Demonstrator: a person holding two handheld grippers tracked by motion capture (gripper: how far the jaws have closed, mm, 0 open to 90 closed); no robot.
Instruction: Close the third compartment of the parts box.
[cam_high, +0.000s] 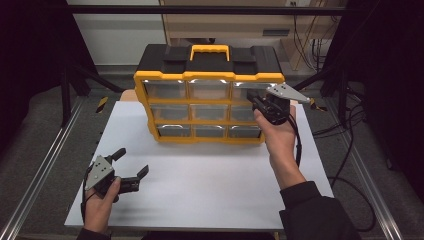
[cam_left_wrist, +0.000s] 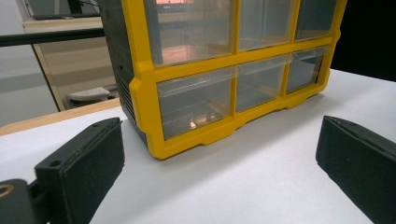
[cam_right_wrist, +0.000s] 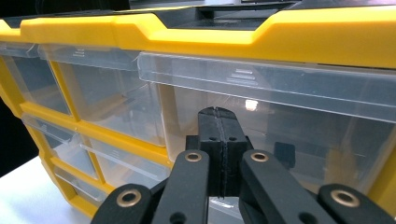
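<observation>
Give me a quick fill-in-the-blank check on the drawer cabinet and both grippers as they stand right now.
1. The right gripper has its jaws ____ in front of the top right drawer.
2. The left gripper rests low over the white table with its jaws ____.
3. The cabinet has a frame coloured ____ around its clear drawers.
4. The carry handle sits on the ____ of the cabinet.

Missing words: shut; open; yellow; top
</observation>
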